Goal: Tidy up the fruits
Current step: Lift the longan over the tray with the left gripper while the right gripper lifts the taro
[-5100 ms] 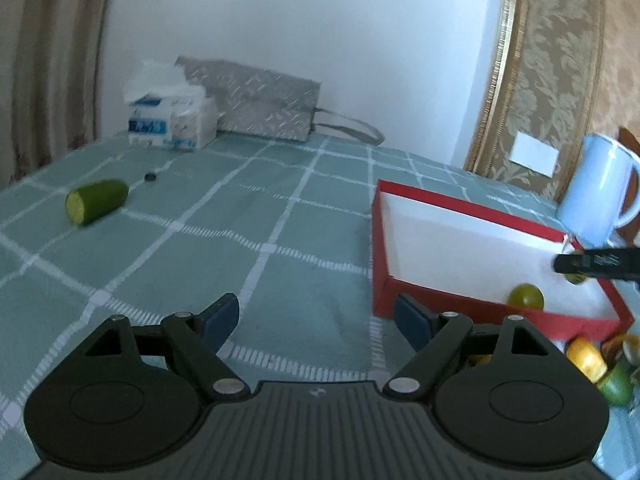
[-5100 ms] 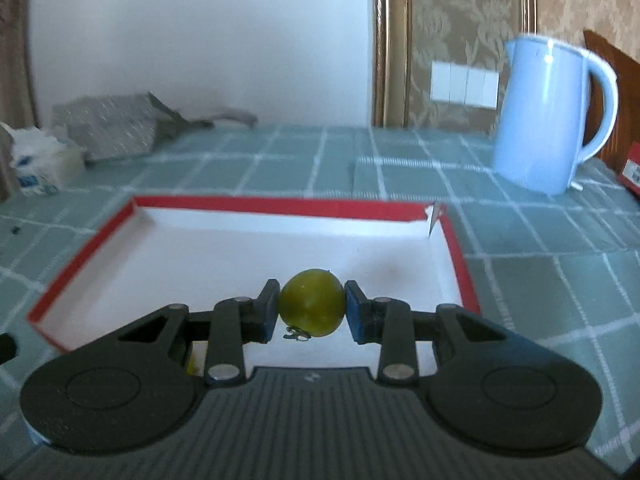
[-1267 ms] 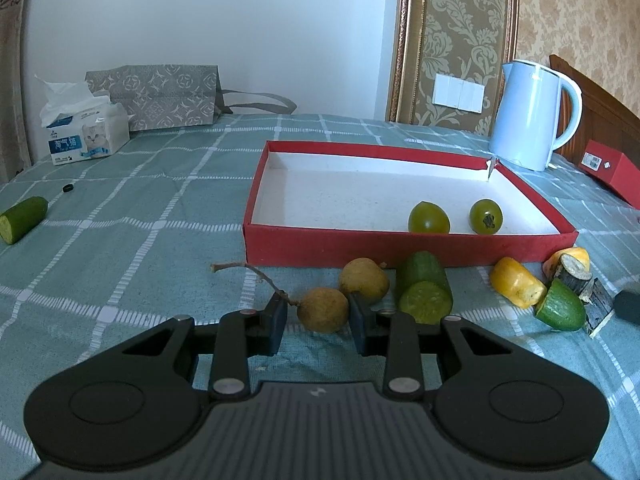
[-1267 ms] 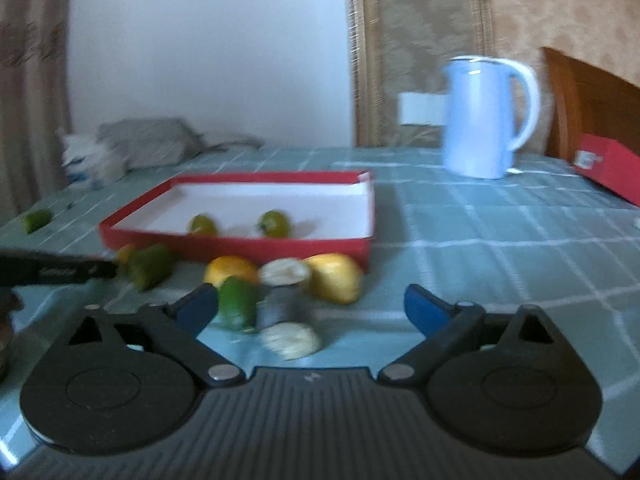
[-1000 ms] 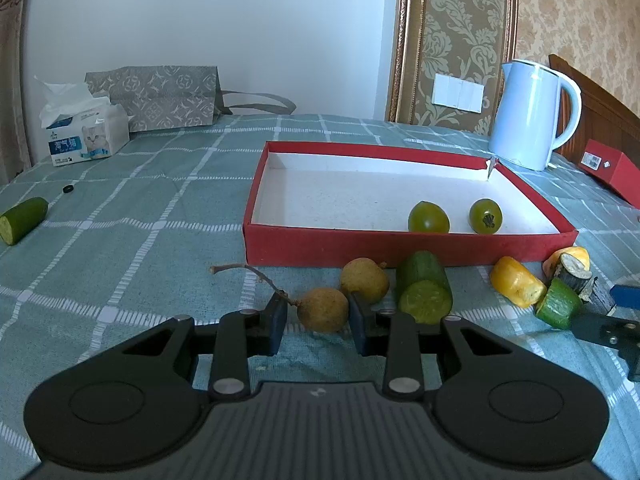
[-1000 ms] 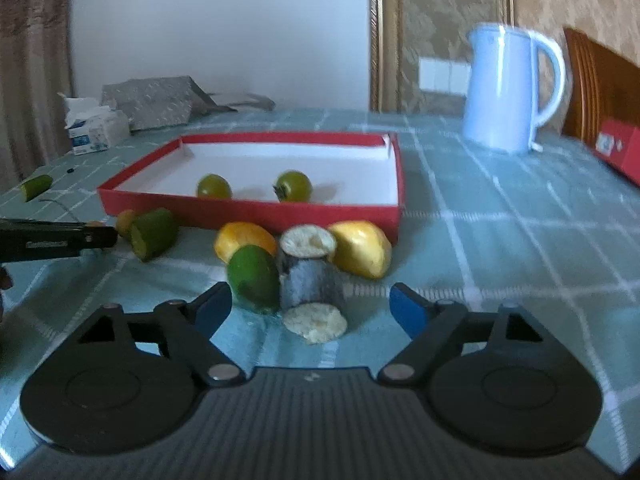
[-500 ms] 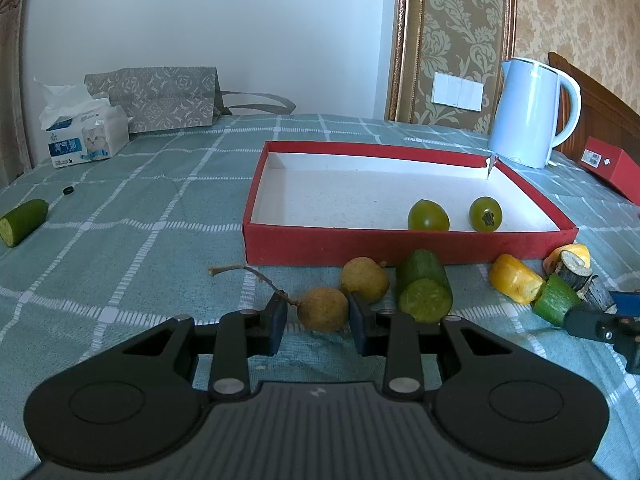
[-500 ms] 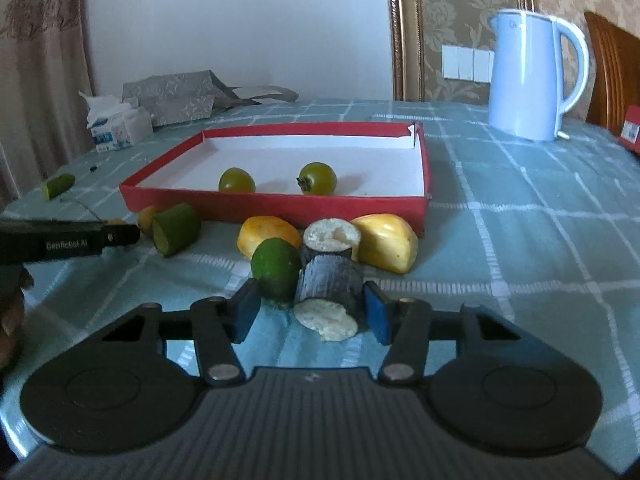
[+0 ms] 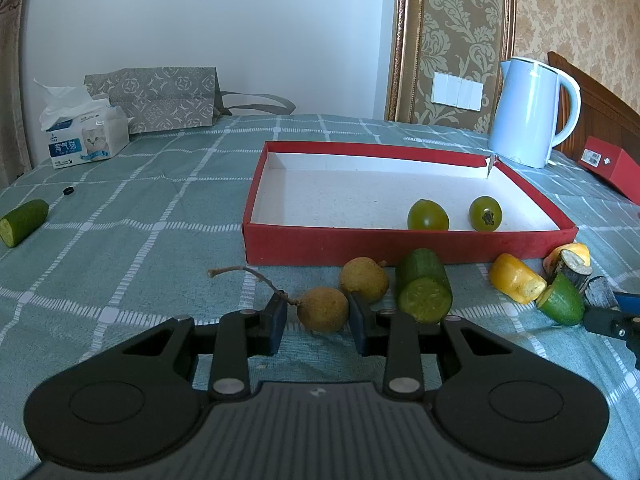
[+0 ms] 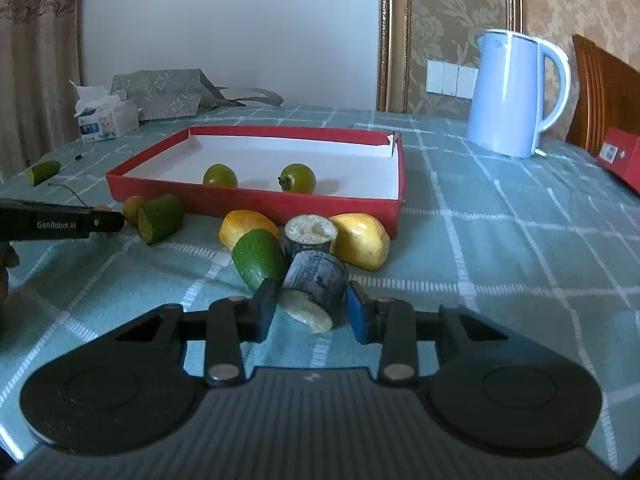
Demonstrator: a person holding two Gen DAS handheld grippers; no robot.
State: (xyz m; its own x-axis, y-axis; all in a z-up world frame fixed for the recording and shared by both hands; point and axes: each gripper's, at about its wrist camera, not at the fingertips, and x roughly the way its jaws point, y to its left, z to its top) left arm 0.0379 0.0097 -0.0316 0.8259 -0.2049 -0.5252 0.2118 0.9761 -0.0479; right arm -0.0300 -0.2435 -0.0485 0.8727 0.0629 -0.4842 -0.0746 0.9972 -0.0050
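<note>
Left wrist view: the left gripper (image 9: 318, 322) brackets a brown longan (image 9: 323, 309) lying on the green checked tablecloth (image 9: 120, 248). Its right pad touches the fruit while a narrow gap shows at the left pad, so whether the grasp is complete cannot be told. The longan's twig (image 9: 244, 274) runs away to the left. A second longan (image 9: 364, 279) lies just beyond it on the right, and beside that a cut cucumber piece (image 9: 425, 290), cut face toward the camera.

The red tray (image 9: 408, 246) stands just beyond these, with two green tomatoes (image 9: 427, 215) near its front right wall. Another cucumber end (image 9: 23, 222) lies far left, well apart from the rest.

Right wrist view: the right gripper (image 10: 312, 310) straddles a dark-skinned sugarcane segment (image 10: 316, 290) on its side, pale cut end toward the camera. The pads stand close on either side, with a sliver of cloth visible at the right pad; firm closure cannot be confirmed. A green fruit wedge (image 10: 258, 258) touches the segment's left side, a second sugarcane piece (image 10: 310, 234) stands upright just behind, and two yellow pieces (image 10: 362, 240) flank that one in front of the tray's near wall.

Background: a pale blue kettle (image 10: 514, 96) at far right, a tissue pack (image 9: 82, 136) and a grey gift bag (image 9: 156, 96) at far left.
</note>
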